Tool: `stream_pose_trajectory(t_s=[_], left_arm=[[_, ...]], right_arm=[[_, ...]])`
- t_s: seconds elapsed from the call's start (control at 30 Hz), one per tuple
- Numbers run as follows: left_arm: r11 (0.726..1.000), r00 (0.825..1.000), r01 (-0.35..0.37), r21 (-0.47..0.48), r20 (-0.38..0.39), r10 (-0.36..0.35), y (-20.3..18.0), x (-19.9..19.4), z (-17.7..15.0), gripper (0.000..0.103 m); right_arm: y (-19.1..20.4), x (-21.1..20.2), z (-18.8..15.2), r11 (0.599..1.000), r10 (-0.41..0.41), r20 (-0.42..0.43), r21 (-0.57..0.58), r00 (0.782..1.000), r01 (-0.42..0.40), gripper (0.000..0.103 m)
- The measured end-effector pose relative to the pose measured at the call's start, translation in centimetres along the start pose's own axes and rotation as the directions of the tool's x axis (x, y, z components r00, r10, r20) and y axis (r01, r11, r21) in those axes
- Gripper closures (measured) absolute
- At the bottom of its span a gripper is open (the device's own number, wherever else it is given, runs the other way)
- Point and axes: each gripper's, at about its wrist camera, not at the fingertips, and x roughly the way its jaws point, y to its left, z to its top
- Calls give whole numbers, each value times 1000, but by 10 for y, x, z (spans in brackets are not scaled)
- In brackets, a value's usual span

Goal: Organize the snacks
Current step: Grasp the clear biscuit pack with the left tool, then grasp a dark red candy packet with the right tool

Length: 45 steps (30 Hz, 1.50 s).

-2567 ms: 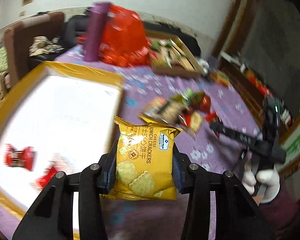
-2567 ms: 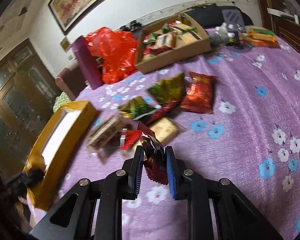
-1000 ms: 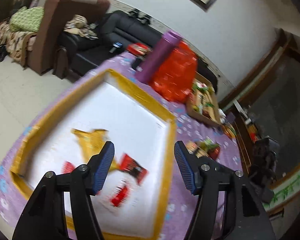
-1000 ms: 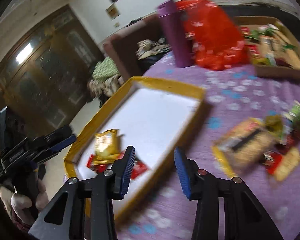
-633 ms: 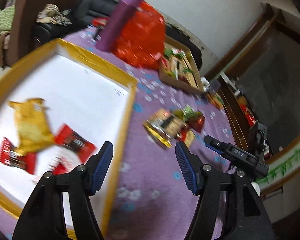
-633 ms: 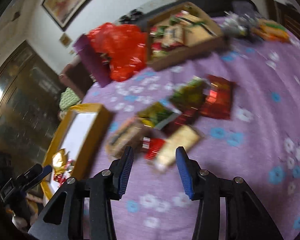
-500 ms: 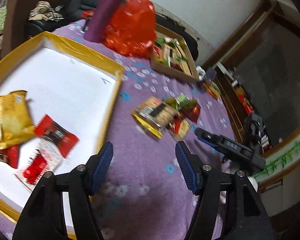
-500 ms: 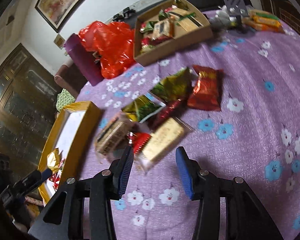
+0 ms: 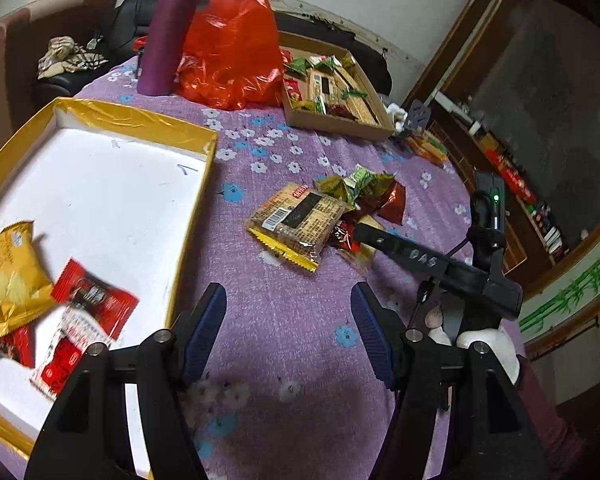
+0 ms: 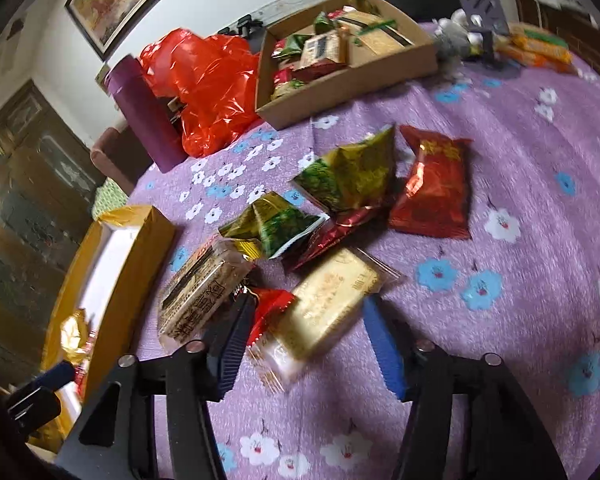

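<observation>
A gold-rimmed white tray point(image 9: 140, 120) lies at the left and holds a yellow cracker pack point(image 9: 12, 268) and red snack packs point(image 9: 94, 294). Loose snacks lie in a pile on the purple cloth: a brown biscuit pack point(image 9: 300, 220) point(image 10: 204, 284), a gold bar pack point(image 10: 328, 300), green bags point(image 10: 348, 176) and a red bag point(image 10: 436, 184). My left gripper point(image 9: 288, 328) is open and empty above the cloth beside the tray. My right gripper point(image 10: 310, 344) is open, its jaws on either side of the gold bar pack; it also shows in the left wrist view point(image 9: 420, 256).
A cardboard box point(image 10: 352, 80) full of snacks stands at the back. A red plastic bag point(image 9: 232, 48) and a purple bottle point(image 9: 168, 32) stand behind the tray. More packets point(image 10: 540, 52) lie at the far right edge. A sofa is beyond the table.
Both grippers dropped their snacks into the tray and opened. The left swung from over the tray to the cloth beside it. The right moved back to the snack pile, down around the gold pack.
</observation>
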Motion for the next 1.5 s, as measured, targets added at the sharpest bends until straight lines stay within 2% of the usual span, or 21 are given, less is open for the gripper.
stream_pose_trajectory(t_s=[0.07,0.17,0.3,0.43,0.47,0.57,0.63,0.67,0.7,0.87,0.97,1.0,1.07,1.17,1.23,1.3,1.33,1.5], left_arm=[[1000,1000,-6,20,-7,6,-6,7,4,39],[997,999,-29,72,-19,31,-18,19,13,39],[978,996,-77,192,-34,85,-38,42,28,39],[952,991,-107,288,-46,126,-47,71,45,39],[946,989,-109,306,-58,133,-48,80,49,39],[933,980,-136,334,-95,177,-46,109,61,39],[933,975,-136,333,-120,184,-43,123,64,37],[933,973,-141,330,-126,192,-41,130,64,28],[930,973,-153,334,-113,201,-40,134,65,26],[956,982,-105,274,-125,143,-32,139,66,26],[957,981,-125,263,-114,160,-34,134,64,32],[954,980,-137,266,-105,170,-35,132,61,32],[958,981,-141,250,-98,170,-35,127,56,32],[974,987,-117,194,-88,136,-30,114,48,32],[982,991,-103,161,-65,114,-30,102,42,32],[988,995,-87,127,-37,93,-28,85,35,32],[991,997,-73,108,-17,75,-27,74,31,32],[1000,998,-5,9,55,4,-18,34,14,32]], right_arm=[[11,4,-1,995,-55,11,-82,998,56,43],[20,6,-6,976,-117,31,-183,993,121,54],[5,-3,-4,982,-102,19,-158,995,104,84],[-17,-7,-1,983,-143,-3,-120,990,141,95],[-23,-8,0,988,-121,-2,-101,993,121,98],[-35,-9,4,997,-55,-24,-51,998,54,97],[-37,-9,5,998,-40,-27,-43,999,39,96],[-36,-9,5,998,-34,-27,-46,999,33,94],[-35,-9,4,998,-34,-27,-51,999,33,93],[-29,-7,4,998,-30,-29,-62,999,28,90],[-31,-7,6,999,-8,-33,-48,999,6,86],[-34,-7,7,999,24,-41,-23,999,-25,80],[-44,-7,9,996,90,-48,35,995,-88,76],[-51,-6,10,990,126,-50,74,991,-122,76],[-48,-7,9,990,127,-46,62,991,-124,72],[-45,-7,8,989,137,-39,54,990,-135,59],[-43,-7,8,989,144,-35,50,989,-142,57],[-36,-10,6,988,151,3,22,989,-151,56]])
